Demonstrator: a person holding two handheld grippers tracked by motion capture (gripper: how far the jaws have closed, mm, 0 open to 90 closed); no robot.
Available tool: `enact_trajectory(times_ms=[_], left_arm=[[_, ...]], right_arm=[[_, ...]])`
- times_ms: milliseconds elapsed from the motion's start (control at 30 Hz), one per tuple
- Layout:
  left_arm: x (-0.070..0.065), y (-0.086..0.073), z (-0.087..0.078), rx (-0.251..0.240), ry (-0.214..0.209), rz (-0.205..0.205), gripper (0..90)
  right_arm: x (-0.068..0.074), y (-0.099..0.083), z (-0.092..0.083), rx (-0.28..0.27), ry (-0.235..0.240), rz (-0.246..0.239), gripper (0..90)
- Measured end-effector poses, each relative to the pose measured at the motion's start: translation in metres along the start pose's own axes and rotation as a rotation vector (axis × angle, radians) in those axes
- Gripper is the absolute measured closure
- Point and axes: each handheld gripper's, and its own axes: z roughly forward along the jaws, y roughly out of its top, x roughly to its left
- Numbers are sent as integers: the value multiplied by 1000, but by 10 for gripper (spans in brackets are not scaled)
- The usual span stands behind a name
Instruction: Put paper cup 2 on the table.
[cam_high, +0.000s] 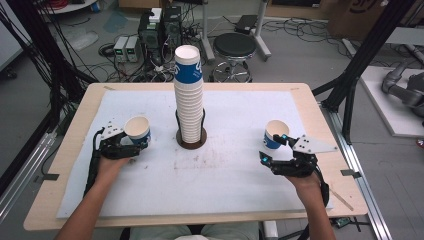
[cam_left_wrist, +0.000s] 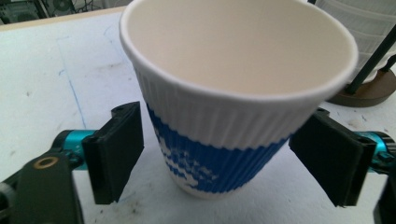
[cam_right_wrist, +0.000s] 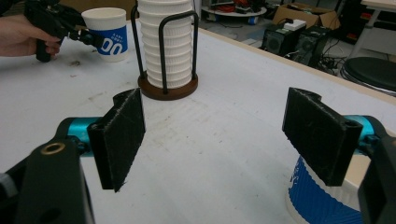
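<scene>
The left gripper's (cam_left_wrist: 219, 154) fingers (cam_left_wrist: 116, 149) stand wide around the paper cup (cam_left_wrist: 219, 102), not pressing, so it stands alone on the white mat (cam_high: 235, 175). The right gripper (cam_right_wrist: 219, 140) is wide too, empty, beside another cup (cam_high: 276, 132).

One camera looked down from above; two rode low on the grippers.

The high view faced forward and down over the whole table (cam_high: 310, 100); the left gripper view sat very close to a paper cup (cam_left_wrist: 233, 93) between its jaws; the right gripper view looked across the table; both gripper views and the high view shared the cup stack (cam_right_wrist: 166, 42).
</scene>
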Motion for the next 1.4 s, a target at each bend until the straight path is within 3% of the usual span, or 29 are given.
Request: enact_trajectory(times_ms=[167, 267, 467, 567, 700, 767, 867, 1000, 1133, 1400], left_arm=[[2, -2, -15, -17, -25, -10, 167], [-1, -1, -25, -53, -38, -19, 166], [-8, 1, -43, -163, -57, -21, 166], [-8, 6, -53, -212, -59, -23, 166], [-9, 15, -66, -291, -74, -57, 159], [-10, 20, -71, -316, -76, -49, 159], [-12, 26, -76, -337, -90, -40, 159], [-16, 30, -76, -354, -156, -32, 159], [-22, 35, -73, -359, -194, -15, 159], [-26, 36, -73, -371, -206, -8, 159]], right_arm=[[0, 0, 1, 13, 6, 0, 217], [0, -1, 2, 18, 4, -6, 217], [0, -1, 5, 37, -13, -20, 212], [0, -2, 6, 42, -21, -23, 212], [0, -2, 7, 41, -23, -13, 209], [-1, -2, 7, 44, -28, -15, 209], [-1, -2, 7, 43, -26, -12, 209], [-3, -3, 6, 48, -34, -7, 209], [-2, -4, 5, 56, -37, -8, 209], [-1, -5, 2, 48, -40, -5, 209]])
